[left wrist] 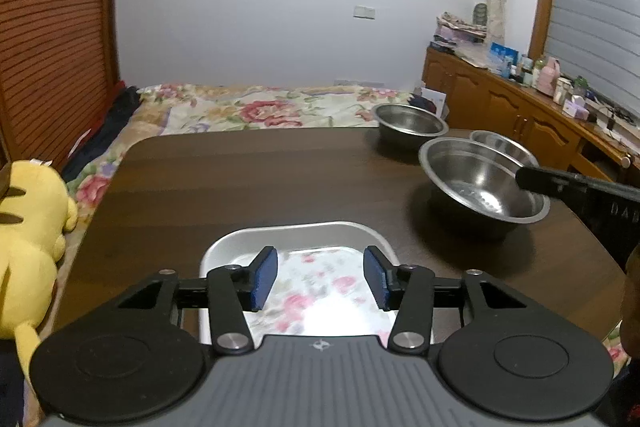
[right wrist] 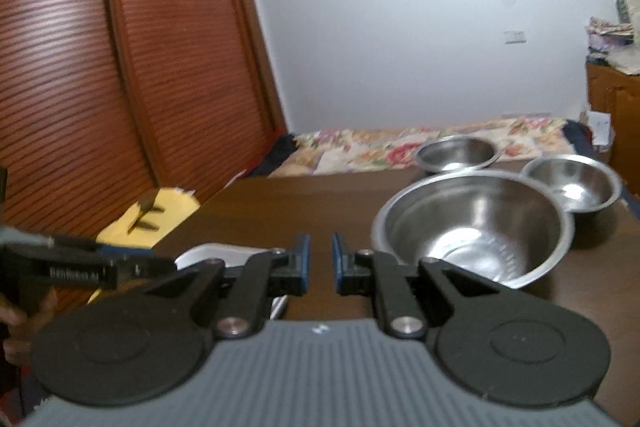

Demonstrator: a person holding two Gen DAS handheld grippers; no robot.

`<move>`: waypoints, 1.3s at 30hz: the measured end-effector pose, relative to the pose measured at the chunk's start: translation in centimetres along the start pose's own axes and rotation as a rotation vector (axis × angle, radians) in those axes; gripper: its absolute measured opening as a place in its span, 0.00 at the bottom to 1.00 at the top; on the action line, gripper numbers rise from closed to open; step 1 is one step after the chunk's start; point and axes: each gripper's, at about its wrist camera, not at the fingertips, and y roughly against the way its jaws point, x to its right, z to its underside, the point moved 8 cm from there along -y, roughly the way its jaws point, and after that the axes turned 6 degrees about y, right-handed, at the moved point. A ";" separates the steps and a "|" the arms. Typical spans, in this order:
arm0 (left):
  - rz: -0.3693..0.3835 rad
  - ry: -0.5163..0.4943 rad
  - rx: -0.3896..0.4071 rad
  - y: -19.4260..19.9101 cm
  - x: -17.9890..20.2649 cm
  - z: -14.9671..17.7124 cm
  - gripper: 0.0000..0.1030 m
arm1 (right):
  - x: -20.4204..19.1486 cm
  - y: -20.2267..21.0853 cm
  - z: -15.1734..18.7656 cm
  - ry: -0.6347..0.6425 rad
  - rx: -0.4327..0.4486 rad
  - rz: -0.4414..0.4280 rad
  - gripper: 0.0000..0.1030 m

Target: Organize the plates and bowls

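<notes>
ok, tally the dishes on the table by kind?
Steel bowls: 3 (large, far, small behind the large one)
Rectangular metal tray: 1
Total: 4

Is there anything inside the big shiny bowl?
Empty. The big bowl sits upright on the table, and both views show only its bare, shiny bottom.

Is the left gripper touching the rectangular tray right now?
Apart. In the left wrist view the left gripper has its blue fingers spread open with nothing pinched; the rectangular tray lies on the table beneath them.
</notes>
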 end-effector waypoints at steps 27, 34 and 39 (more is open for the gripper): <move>0.056 -0.080 -0.002 -7.8 9.2 -3.5 0.69 | 12.5 -0.1 2.1 -0.050 -0.022 0.256 0.48; 0.059 -0.099 -0.013 -9.7 10.3 -3.2 0.65 | 13.6 -1.1 3.3 -0.138 -0.062 0.236 0.48; 0.052 -0.108 -0.031 -10.8 10.7 -3.1 0.58 | 14.0 -1.7 3.5 -0.163 -0.072 0.223 0.48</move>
